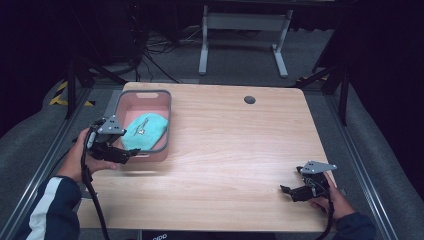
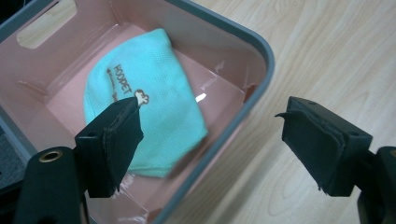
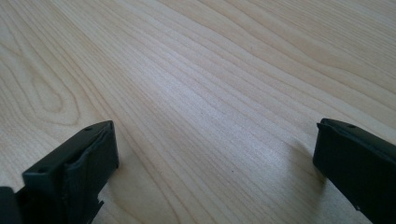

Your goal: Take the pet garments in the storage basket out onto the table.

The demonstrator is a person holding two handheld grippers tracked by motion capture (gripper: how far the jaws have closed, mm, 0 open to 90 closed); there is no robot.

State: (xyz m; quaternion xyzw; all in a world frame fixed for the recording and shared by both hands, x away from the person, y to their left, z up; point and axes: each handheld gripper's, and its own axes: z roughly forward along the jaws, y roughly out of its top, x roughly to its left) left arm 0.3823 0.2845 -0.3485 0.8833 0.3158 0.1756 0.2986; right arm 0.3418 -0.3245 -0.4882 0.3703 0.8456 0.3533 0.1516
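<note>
A: Cloth [image 1: 144,131], teal, folded, lies inside pink bin [image 1: 168,107] w/ grey rim, back-left part of tabletop [image 1: 235,145]. Brown lettering on it in left claw view.

B: Left claw [image 1: 131,154]?

A: Just beside bin's near-left corner, above the rim. Jaws apart, nothing btwn them; pads not touching cloth. In its own view one jaw sits over the bin, the other over bare wood.

B: Right claw [image 1: 285,189]?

A: Near-right corner of tabletop, well apart from bin. Jaws wide apart, nothing btwn, low over bare wood.

B: Surface?

A: Light wood grain, pale, rounded corners. Dark round grommet hole [image 1: 249,99] near back edge, right of centre. Soft glare across the middle.

B: Room?

A: Dark. Grey carpet floor [image 1: 240,65] behind, white frame legs [image 1: 245,30] of another desk at back, black cables [image 1: 155,50] on floor back-left, yellow-black hazard tape [image 1: 60,95] far left. Metal rails along both sides of tabletop. Person's sleeves come in at bottom, dark blue w/ white stripe on left one.
</note>
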